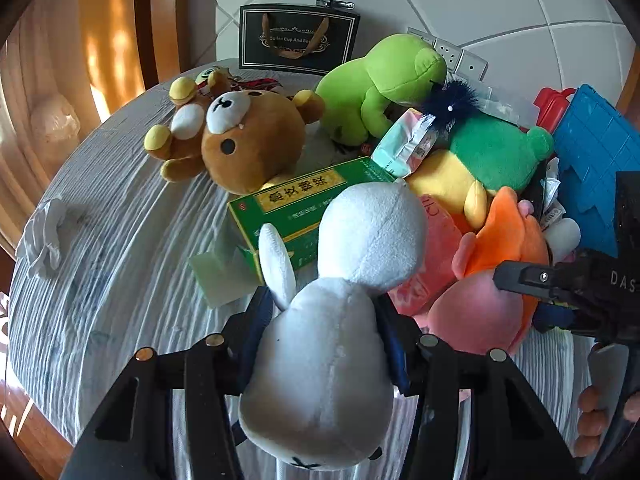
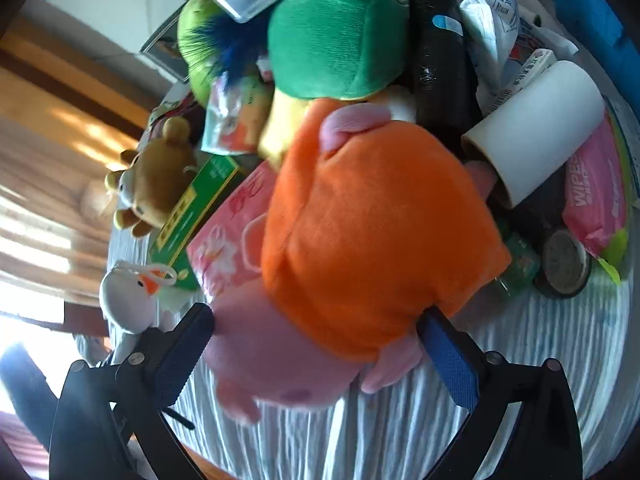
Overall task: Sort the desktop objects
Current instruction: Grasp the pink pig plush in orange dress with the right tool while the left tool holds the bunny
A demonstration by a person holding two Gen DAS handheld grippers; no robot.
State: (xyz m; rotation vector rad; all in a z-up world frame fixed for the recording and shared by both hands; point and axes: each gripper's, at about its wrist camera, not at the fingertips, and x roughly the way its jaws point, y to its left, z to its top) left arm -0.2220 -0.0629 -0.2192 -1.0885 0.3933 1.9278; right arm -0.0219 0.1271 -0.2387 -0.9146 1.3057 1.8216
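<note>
Two tools work over a cluttered desk (image 1: 100, 240) draped in a grey striped cloth.

From the left wrist, the left tool (image 1: 320, 340) is clamped on a white plush toy (image 1: 332, 360), its blue pads pressing the toy's body from both sides, the toy's head pointing away toward the heap. Just beyond the head lies a green carton (image 1: 296, 204), and behind that a brown bear (image 1: 240, 136), a lime-green plush (image 1: 372, 84) and a dark green plush (image 1: 492, 152). A black gift bag (image 1: 298, 38) stands against the wall. At the right edge the right tool (image 1: 516, 276) touches a pink and orange plush (image 1: 496, 272).

From the right wrist, the right tool (image 2: 316, 344) grips the pink and orange plush (image 2: 360, 232) across its lower part, one blue pad on each side. A white paper cup (image 2: 536, 128) lies tipped beside it, near a pink wipes pack (image 2: 596, 196). The white plush toy (image 2: 128, 296) shows at the left, beside the green carton (image 2: 192, 208).
</note>
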